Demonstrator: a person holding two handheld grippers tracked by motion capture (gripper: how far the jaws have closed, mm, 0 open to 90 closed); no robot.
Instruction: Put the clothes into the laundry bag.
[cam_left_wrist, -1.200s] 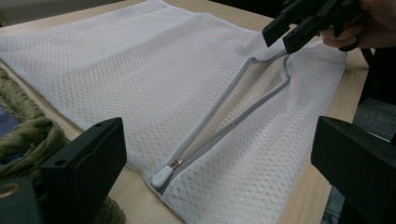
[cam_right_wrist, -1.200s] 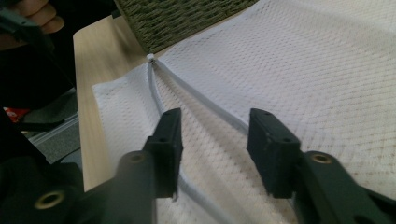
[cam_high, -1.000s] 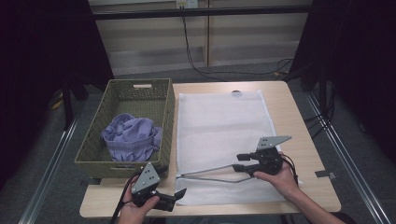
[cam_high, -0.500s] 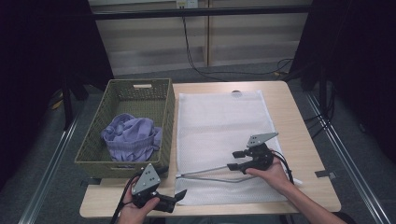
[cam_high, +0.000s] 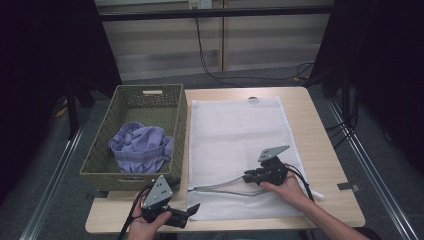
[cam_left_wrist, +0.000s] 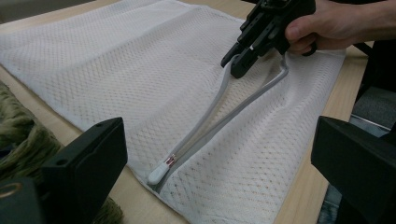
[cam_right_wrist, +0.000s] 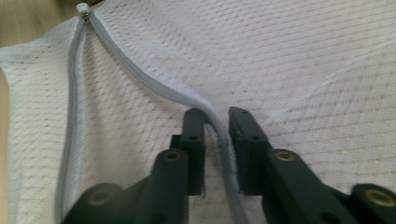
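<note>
A white mesh laundry bag (cam_high: 235, 130) lies flat on the table, its grey zipper open along the near edge. The white zipper pull (cam_left_wrist: 159, 172) sits at the bag's near left corner, also seen as the zipper pull (cam_right_wrist: 83, 8). My right gripper (cam_high: 247, 176) points left over the bag; its jaws have just been closing and now pinch the raised upper zipper tape (cam_right_wrist: 217, 135) between them. That tape lifts toward the right gripper (cam_left_wrist: 238, 65). My left gripper (cam_high: 192, 210) rests at the table's front edge, open, aimed at the pull, with nothing between its jaws.
A woven olive basket (cam_high: 150, 92) stands left of the bag and holds a crumpled purple cloth (cam_high: 142, 147). Bare wooden table (cam_high: 325, 150) shows to the right of the bag. Dark floor and metal rails surround the table.
My right gripper has shifted left and down onto the open zipper, and its jaws have narrowed around the upper tape. The left gripper has stayed put.
</note>
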